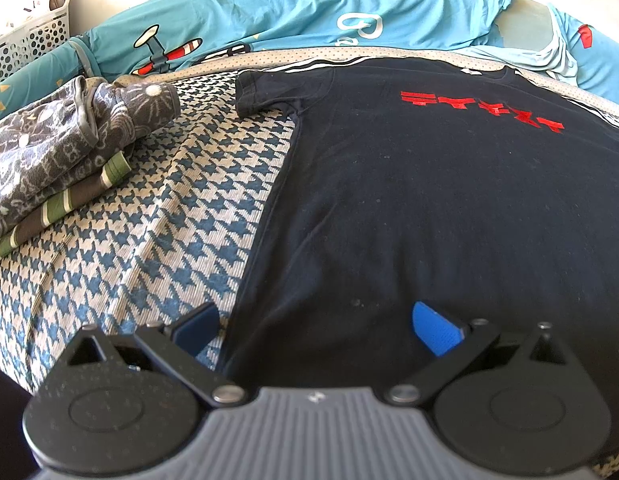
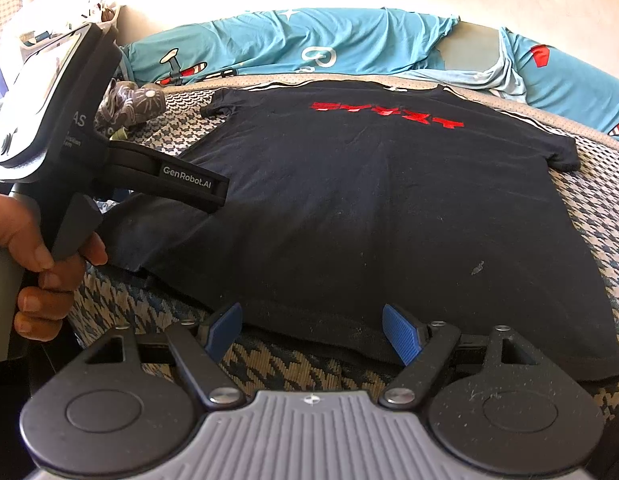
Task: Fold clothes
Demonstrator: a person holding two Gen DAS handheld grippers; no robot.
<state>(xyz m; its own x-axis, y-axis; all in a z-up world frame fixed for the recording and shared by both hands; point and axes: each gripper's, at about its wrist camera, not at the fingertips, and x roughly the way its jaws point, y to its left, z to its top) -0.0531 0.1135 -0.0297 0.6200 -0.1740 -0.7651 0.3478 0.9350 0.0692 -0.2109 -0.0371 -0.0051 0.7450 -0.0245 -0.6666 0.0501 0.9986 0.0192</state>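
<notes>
A black T-shirt [image 1: 409, 200] with red print [image 1: 481, 110] lies flat, front up, on the houndstooth bedcover [image 1: 157, 232]. My left gripper [image 1: 317, 330] is open over the shirt's lower left corner; the side seam runs between its blue pads [image 1: 435, 328], which grip nothing. In the right wrist view the same shirt [image 2: 369, 208] spreads ahead. My right gripper [image 2: 313, 332] is open at the bottom hem, with the hem edge lying between its fingers [image 2: 401, 334] and not pinched. A hand [image 2: 37, 264] holds the left gripper's body [image 2: 69, 128] at the shirt's left side.
A pile of folded clothes [image 1: 49, 152] sits on the bedcover left of the shirt. Rumpled teal bedding [image 1: 309, 12] lines the far side along the wall. A white perforated basket [image 1: 29, 40] stands at the far left. The bed's near edge runs under both grippers.
</notes>
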